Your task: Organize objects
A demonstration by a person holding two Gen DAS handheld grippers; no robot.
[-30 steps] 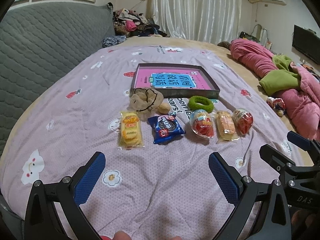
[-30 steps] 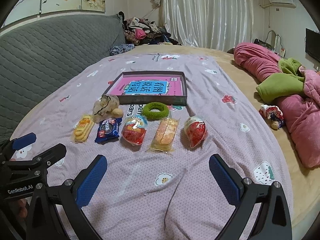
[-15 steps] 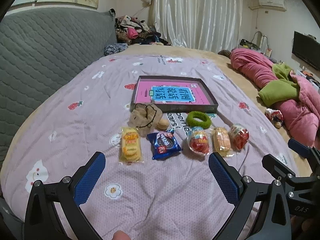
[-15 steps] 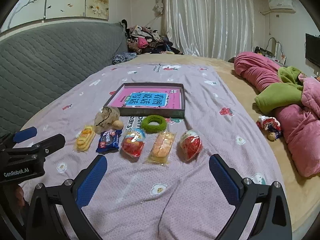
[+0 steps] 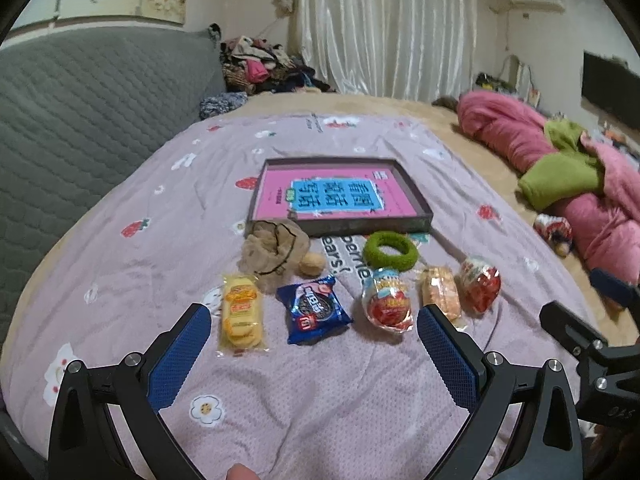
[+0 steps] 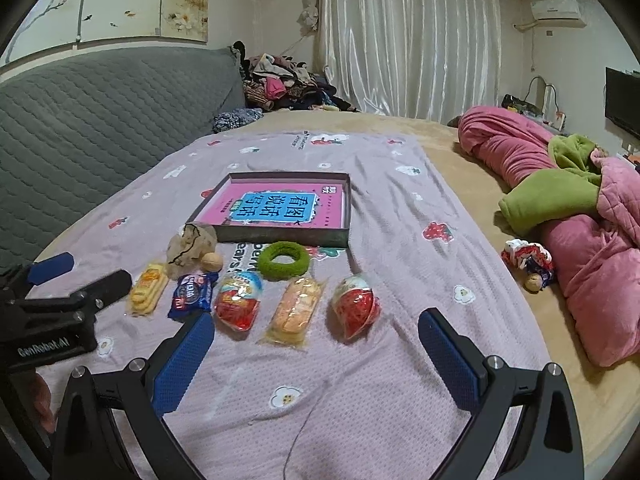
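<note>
A row of snack packs lies on the lilac blanket: a yellow biscuit pack, a blue Oreo pack, a red-and-blue pack, an orange cake pack and a red pack. Behind them lie a beige hair net, a walnut and a green ring. A dark shallow box holds a pink book. My left gripper and right gripper are open, empty, in front of the row.
A grey quilted headboard runs along the left. Pink and green bedding is piled at the right, with a small wrapped toy beside it. Clothes are heaped at the far end by the curtain.
Both grippers have drawn back and tilted a little, so the row of snacks sits further away in both views. Nothing on the blanket has moved. Both stay open.
</note>
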